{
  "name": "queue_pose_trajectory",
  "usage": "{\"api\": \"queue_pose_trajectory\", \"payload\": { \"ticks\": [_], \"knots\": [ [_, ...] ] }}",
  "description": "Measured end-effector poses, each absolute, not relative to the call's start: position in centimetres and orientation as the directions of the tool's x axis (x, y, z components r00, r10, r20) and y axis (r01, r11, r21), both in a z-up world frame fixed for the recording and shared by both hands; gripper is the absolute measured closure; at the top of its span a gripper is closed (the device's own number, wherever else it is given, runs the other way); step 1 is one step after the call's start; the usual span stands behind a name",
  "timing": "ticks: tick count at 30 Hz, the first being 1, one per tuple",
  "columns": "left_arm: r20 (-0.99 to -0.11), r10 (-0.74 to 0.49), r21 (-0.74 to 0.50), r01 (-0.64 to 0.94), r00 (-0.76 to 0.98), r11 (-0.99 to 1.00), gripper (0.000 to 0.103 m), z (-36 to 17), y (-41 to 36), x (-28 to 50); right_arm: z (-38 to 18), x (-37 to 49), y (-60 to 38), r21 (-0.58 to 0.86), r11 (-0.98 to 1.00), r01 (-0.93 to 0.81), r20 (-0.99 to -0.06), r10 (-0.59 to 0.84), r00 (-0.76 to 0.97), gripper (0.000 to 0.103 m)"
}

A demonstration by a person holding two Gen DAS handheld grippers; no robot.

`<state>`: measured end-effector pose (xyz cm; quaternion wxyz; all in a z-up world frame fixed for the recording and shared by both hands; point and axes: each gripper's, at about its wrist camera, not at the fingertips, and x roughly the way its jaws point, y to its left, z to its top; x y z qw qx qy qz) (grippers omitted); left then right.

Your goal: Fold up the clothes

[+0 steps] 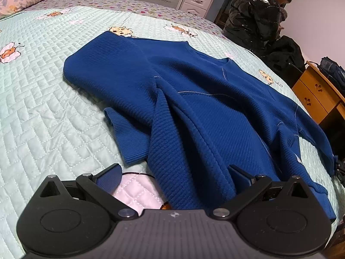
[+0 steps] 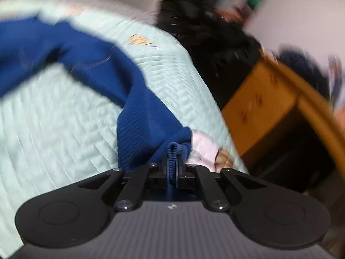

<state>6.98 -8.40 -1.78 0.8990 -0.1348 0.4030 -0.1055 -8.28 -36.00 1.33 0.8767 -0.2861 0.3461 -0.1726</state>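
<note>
Right gripper (image 2: 172,164): fingers pinched tight on the ribbed cuff (image 2: 172,159) of the blue sweater (image 2: 90,64); the sleeve (image 2: 142,116) runs up and away from the grip, lifted off the bed (image 2: 54,129). That view is motion-blurred, so the arm looks mid-swing.

Left gripper (image 1: 172,172): fingers spread wide, nothing clamped. A raised ridge of sweater fabric (image 1: 183,151) lies between them, hem end nearest the camera. Cannot tell whether the fingertips touch cloth.

The sweater lies spread on the quilted bed, collar (image 1: 213,58) at the far side, its other sleeve (image 1: 107,71) already lying across the body with its cuff (image 1: 125,133) toward the left gripper.

Step, my read: sleeve fold, second sleeve in hand.

Next move needs: carry the cuff across the chest, lay the sleeve flat, release. The left gripper should pin or smooth the bunched ridge first, otherwise the fold will likely lock in a wrinkle.
</note>
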Motion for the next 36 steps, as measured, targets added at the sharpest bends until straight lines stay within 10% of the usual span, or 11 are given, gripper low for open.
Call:
{"api": "queue_pose_trajectory", "payload": {
  "ticks": [12,29,32,36],
  "knots": [
    [-0.688,-0.303,-0.337,0.079,0.66,0.938,0.001,-1.9,-8.2,7.5,8.9,2.0,-40.2,-0.944,0.277,0.181,-0.063,-0.686,0.725,0.098],
    [-0.686,-0.312,-0.355,0.073,0.657,0.932,0.001,-1.9,-7.9,8.3,13.1,4.8,-45.7,-0.865,0.336,0.373,-0.032,-0.778,0.628,0.097],
    [-0.688,-0.306,-0.346,0.074,0.658,0.935,0.001,-1.9,-8.0,8.3,11.8,5.8,-48.3,-0.851,0.367,0.377,-0.089,-0.806,0.585,0.097],
    [-0.699,-0.298,-0.317,0.092,0.65,0.944,0.001,-1.9,-8.3,8.3,6.6,7.6,-54.9,-0.648,0.664,0.373,-0.519,-0.743,0.422,0.085]
  ]
}}
